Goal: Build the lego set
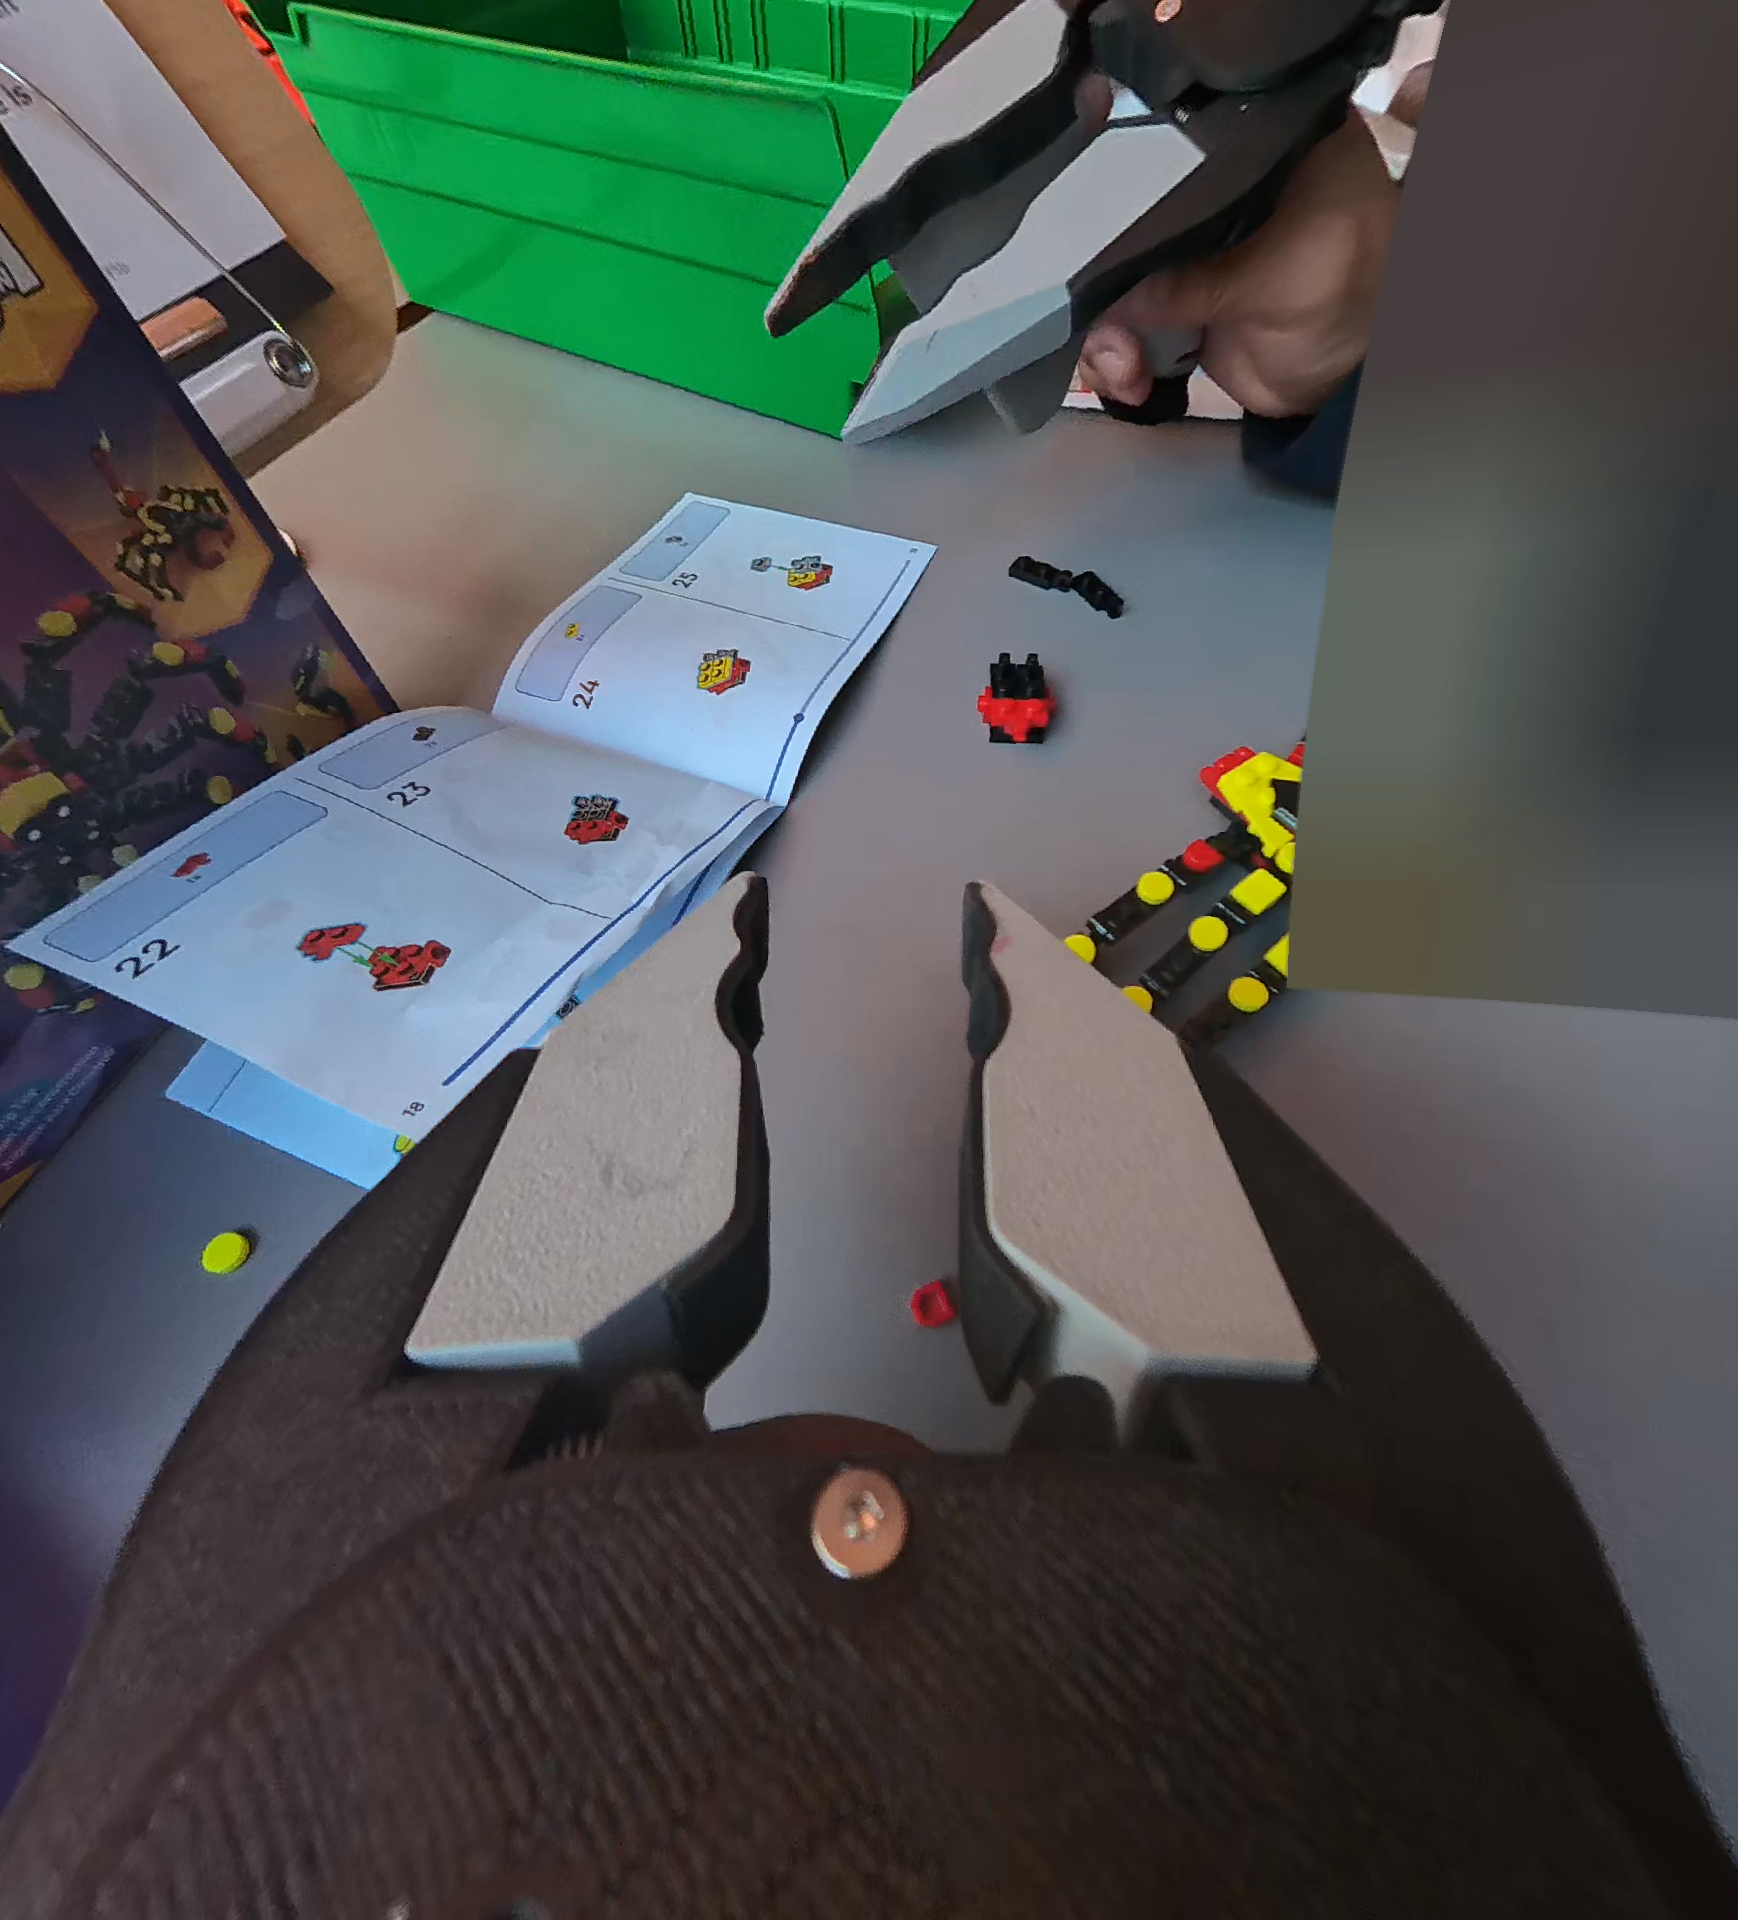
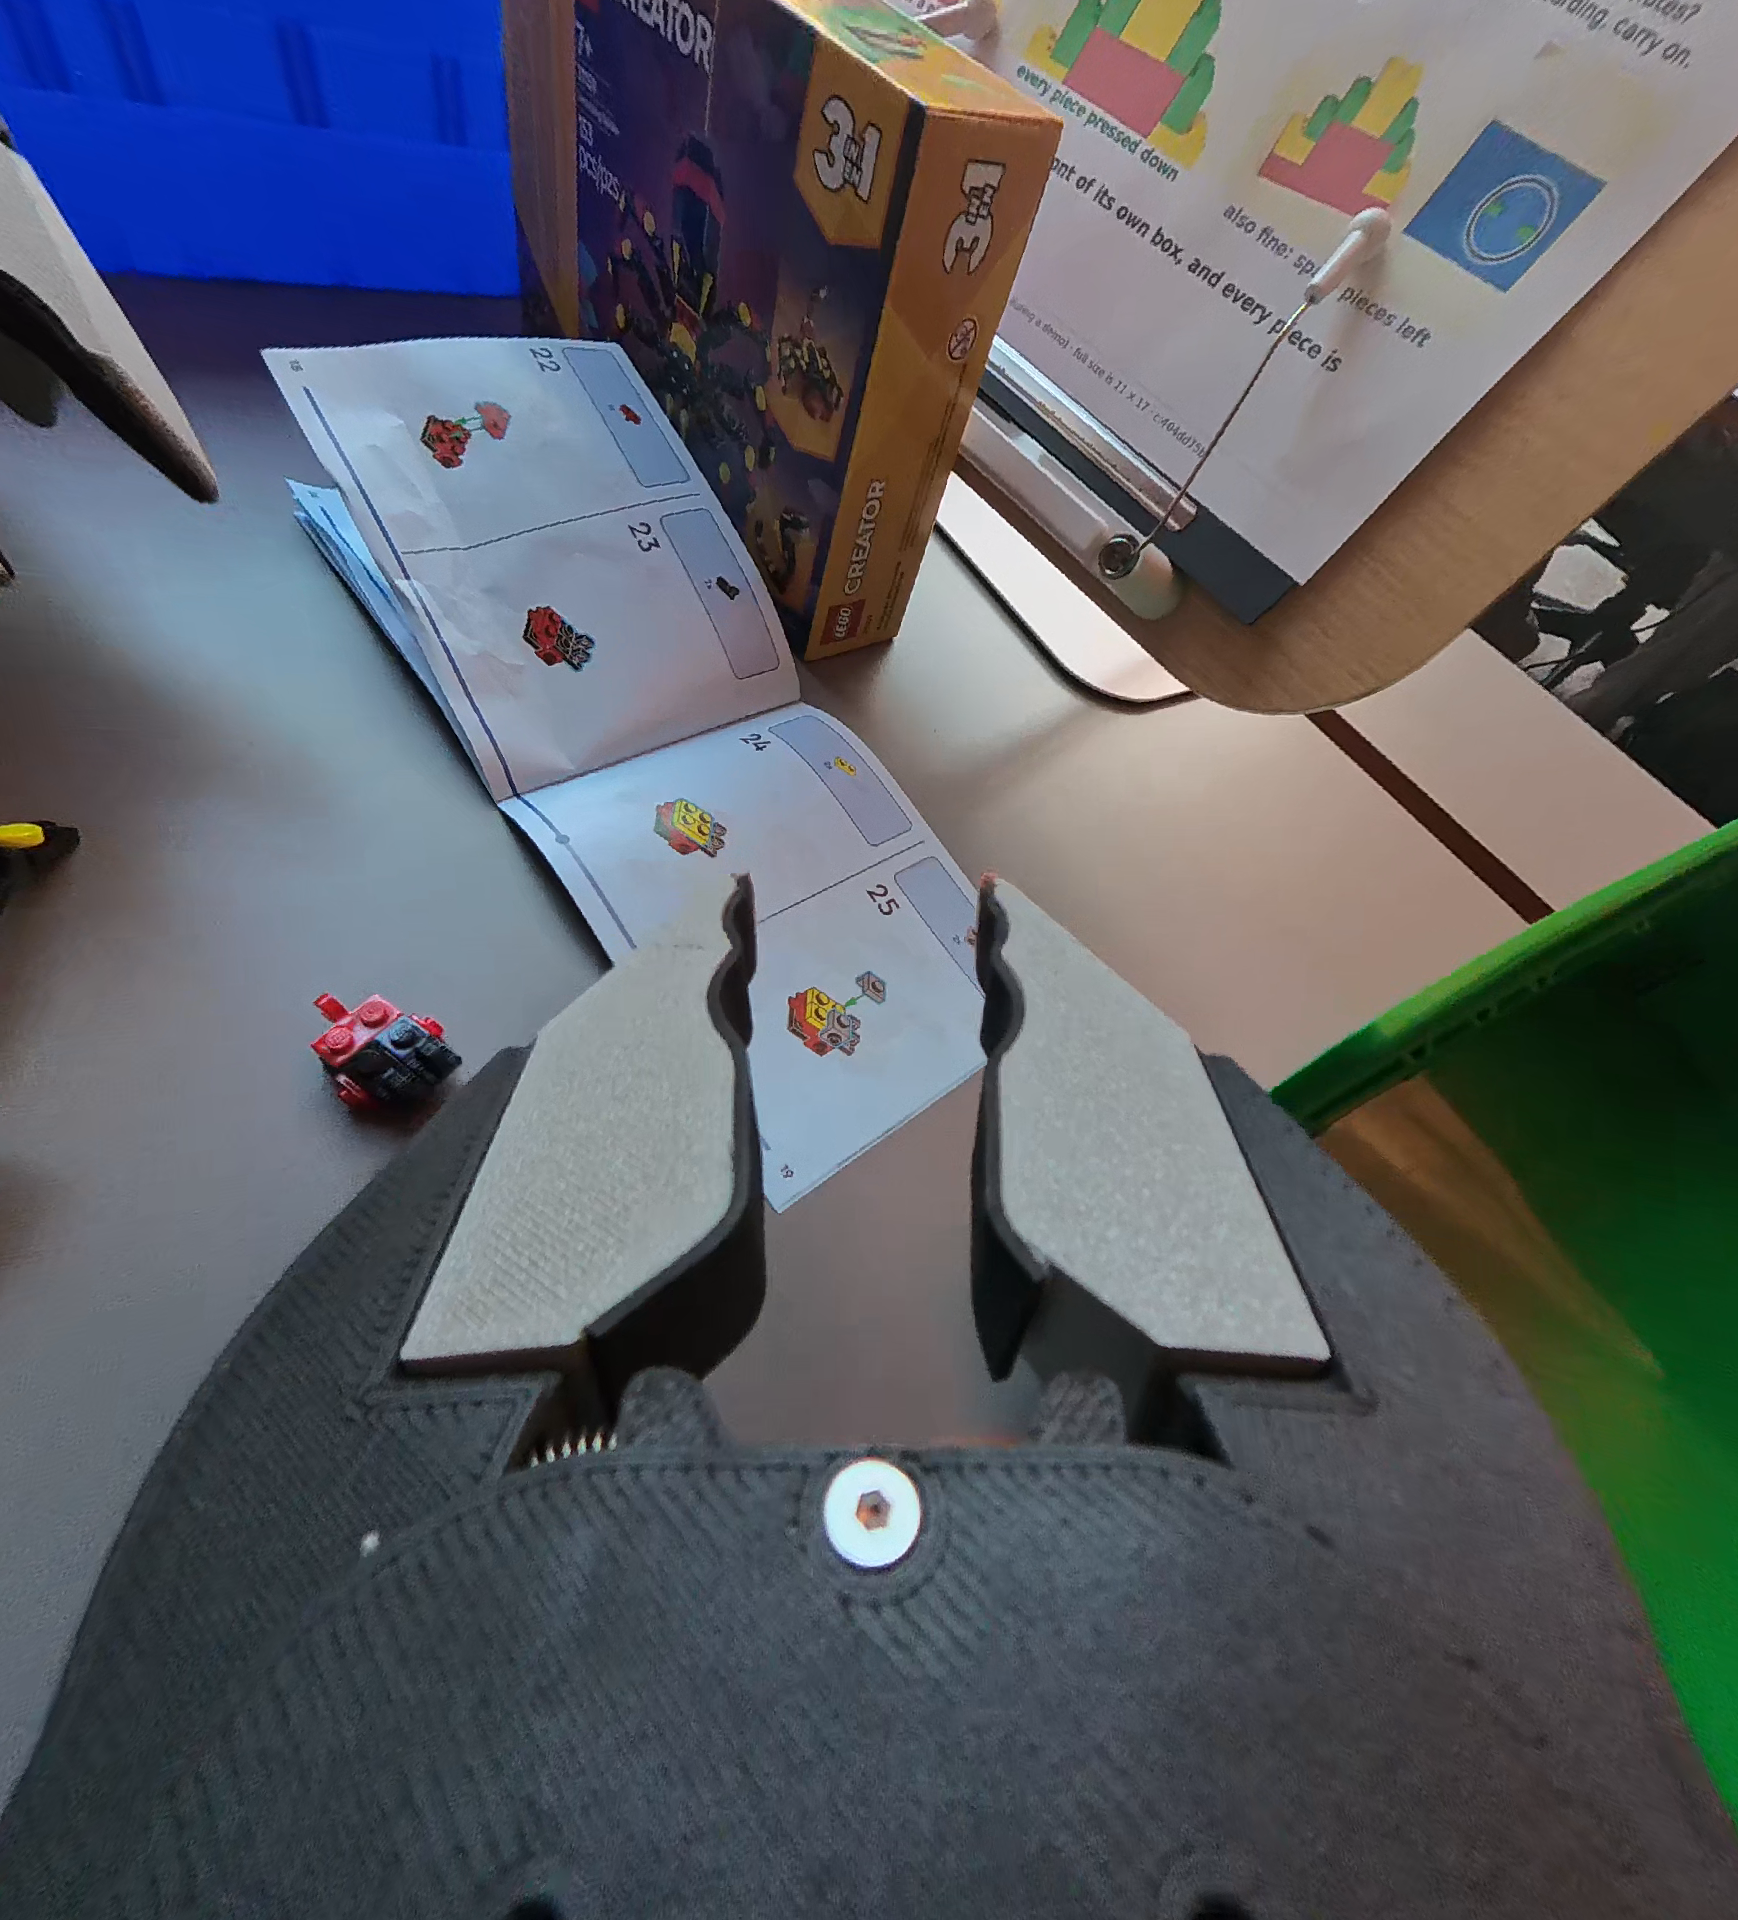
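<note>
Both grippers' jaws spread, empty; red-black brick cluster (image 1: 1017,701) on table ahead of left gripper (image 1: 865,894).

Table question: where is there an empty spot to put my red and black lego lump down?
Bare table lies between the open booklet and the yellow-and-black build. More lies between the booklet and the green bin. It is crowded around that build.

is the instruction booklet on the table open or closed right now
Open. The instruction booklet lies spread flat on the grey table, two facing pages of picture steps showing, beside the upright set box.
</note>
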`<state>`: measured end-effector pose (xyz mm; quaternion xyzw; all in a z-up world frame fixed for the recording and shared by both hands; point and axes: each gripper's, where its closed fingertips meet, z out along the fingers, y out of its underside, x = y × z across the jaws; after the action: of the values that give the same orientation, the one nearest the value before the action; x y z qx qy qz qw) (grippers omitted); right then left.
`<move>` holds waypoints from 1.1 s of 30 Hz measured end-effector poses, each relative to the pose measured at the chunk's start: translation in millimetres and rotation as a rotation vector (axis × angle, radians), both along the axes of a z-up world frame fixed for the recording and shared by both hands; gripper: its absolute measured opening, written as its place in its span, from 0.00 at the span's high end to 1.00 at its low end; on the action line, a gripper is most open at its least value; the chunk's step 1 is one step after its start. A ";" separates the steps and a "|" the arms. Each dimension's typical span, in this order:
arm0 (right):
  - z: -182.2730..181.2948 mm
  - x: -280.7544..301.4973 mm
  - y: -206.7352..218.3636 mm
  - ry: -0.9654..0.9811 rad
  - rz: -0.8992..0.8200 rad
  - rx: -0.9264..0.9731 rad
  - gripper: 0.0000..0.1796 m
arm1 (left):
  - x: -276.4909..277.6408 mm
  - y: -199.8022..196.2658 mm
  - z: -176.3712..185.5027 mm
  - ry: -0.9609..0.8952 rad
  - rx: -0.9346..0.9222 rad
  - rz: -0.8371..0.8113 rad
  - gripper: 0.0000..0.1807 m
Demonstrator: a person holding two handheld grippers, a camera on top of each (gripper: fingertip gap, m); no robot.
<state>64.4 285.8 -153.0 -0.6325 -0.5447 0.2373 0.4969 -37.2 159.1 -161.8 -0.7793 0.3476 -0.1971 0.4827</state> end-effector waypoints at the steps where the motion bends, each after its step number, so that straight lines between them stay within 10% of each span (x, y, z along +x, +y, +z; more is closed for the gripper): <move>1: 0.1 0.4 0.7 0.004 -0.002 0.000 0.78 | 0.7 0.0 -0.9 0.006 0.000 0.000 0.81; 20: -10.9 0.9 9.5 -0.022 -0.067 0.089 0.78 | 8.7 -36.7 53.3 -0.095 0.068 -0.100 0.78; 28: -7.1 15.0 21.6 0.006 -0.155 0.086 0.78 | -170.9 -27.4 143.6 -0.063 0.275 0.252 0.76; 33: -6.5 20.3 26.7 0.011 -0.196 0.084 0.76 | -277.9 -20.0 119.1 0.052 0.140 0.414 0.76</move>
<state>84.8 312.5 -159.5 -0.6599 -0.4870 0.1683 0.5468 -315.1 139.1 -42.7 -0.8036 0.2053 -0.0488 0.5565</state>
